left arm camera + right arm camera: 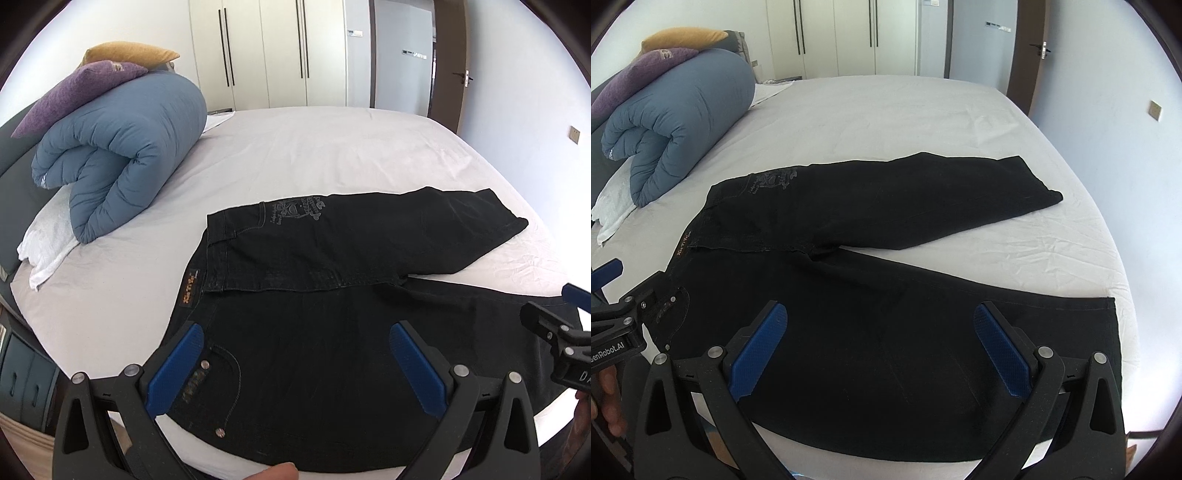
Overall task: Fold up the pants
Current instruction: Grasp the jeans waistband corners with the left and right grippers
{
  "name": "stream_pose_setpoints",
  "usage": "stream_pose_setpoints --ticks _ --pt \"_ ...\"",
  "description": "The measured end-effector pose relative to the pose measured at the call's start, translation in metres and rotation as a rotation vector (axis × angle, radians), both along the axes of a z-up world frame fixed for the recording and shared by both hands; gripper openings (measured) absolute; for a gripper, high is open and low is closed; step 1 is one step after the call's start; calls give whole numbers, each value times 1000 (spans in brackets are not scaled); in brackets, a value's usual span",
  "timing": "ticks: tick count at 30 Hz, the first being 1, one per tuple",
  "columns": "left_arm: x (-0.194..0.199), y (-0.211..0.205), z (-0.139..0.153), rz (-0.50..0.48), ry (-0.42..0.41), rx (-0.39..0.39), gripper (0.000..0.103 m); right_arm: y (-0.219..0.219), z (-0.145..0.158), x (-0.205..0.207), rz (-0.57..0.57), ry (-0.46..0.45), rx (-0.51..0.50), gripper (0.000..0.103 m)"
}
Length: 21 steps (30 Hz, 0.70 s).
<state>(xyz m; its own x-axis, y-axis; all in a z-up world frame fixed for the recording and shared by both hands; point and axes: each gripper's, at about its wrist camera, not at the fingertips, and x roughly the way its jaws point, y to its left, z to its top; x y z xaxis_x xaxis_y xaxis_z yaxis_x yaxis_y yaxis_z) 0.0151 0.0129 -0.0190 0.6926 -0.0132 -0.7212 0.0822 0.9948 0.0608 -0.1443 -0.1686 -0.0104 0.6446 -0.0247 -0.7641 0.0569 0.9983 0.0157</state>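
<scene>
Pants (314, 332): black denim, matt, slightly coarse weave; grey print at 12 o'clock, tan leather-look waistband patch (189, 288) at 10 o'clock, bright metal rivets by the pocket. Left tongs (297, 365): matt black granular plastic arms, blue ribbed rubber-like pads (177, 369), satin metal pivot pins. Right tongs (881, 349): same finish. Bed sheet (314, 147): pale matt cloth, lightly creased. Duvet (122, 147) at 10 o'clock: blue quilted cloth, matt. Wardrobe doors (266, 51): smooth, semi-gloss.

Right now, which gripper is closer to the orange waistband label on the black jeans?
Left. The left gripper hovers open over the waist end, just below the orange waistband label; the right gripper hovers open farther down the near leg of the black jeans.
</scene>
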Motion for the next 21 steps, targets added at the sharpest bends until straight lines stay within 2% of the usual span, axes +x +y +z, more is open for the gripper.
stream_pose_setpoints --ticks 6,9,11,14,18,21 --pt "81 26 -6 -95 84 -15 103 -6 4 63 134 15 44 103" --pt "127 35 -10 -187 77 -1 103 -6 5 99 219 7 18 103" --pt "166 43 -19 -209 148 31 103 -6 5 126 302 1 -1 103" --pt "225 67 -30 -263 195 -6 103 -3 1 164 410 12 -11 103" --pt "292 85 -47 -348 227 99 102 -1 -11 214 533 51 -11 102" --pt "334 96 -65 -420 303 161 92 -1 -23 242 597 84 1 96"
